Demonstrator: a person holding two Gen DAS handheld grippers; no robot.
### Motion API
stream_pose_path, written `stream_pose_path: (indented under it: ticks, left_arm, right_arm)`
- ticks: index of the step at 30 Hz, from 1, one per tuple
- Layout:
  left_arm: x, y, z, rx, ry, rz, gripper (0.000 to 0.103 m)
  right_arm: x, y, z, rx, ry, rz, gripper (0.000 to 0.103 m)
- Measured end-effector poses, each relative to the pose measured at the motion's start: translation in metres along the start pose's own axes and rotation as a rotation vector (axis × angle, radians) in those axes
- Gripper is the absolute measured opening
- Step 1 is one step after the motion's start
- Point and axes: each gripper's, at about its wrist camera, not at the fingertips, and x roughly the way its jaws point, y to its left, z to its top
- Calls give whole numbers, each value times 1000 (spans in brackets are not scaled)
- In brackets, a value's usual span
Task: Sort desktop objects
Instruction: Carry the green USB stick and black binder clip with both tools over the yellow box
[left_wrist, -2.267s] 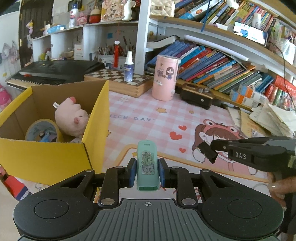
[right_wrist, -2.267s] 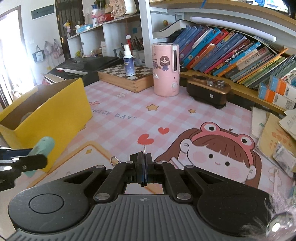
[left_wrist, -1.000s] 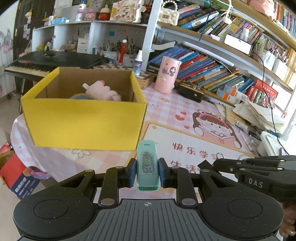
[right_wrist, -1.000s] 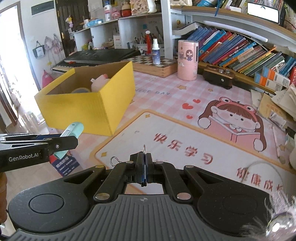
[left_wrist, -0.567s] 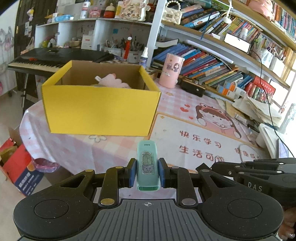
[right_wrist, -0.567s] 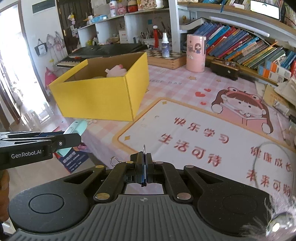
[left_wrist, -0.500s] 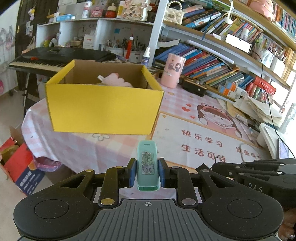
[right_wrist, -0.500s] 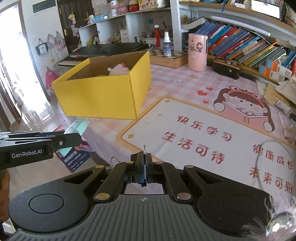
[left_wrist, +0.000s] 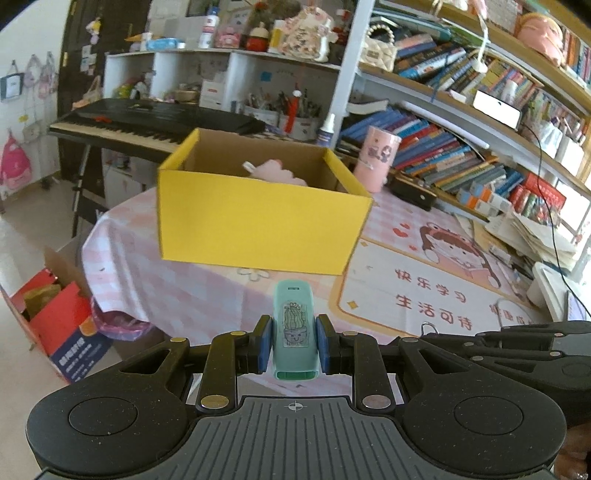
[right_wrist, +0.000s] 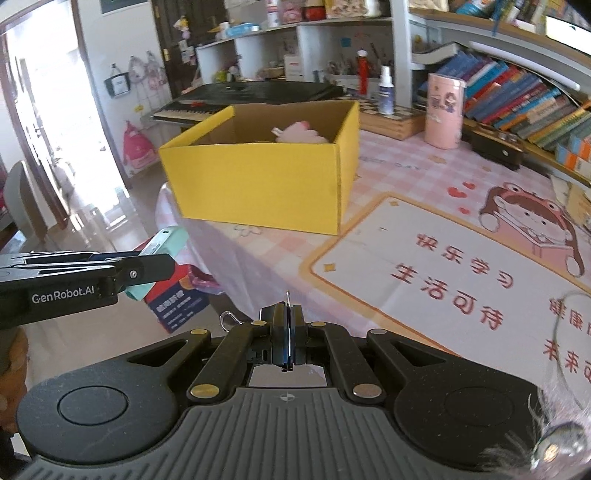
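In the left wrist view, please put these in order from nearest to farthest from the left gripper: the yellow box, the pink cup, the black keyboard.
Measured from the left gripper:
1. Yellow box: straight ahead on the table, nearest.
2. Pink cup: behind the box, to its right, near the books.
3. Black keyboard: behind the box to the left, off the table, farthest.

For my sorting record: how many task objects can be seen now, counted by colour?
Yellow: 1, box
Pink: 1, plush toy inside the box
Mint green: 1, small case in the left gripper
Total: 3
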Motion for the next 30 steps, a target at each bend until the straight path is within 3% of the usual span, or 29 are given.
stream_pose_path:
  ticks: [22, 30]
  left_arm:
    - [-6, 30, 14, -51, -57, 47, 23]
    - [3, 29, 36, -54, -116, 63, 23]
  right_arm:
    - [20, 28, 32, -87, -8, 62, 2]
    - [24, 20, 65, -95, -85, 85, 2]
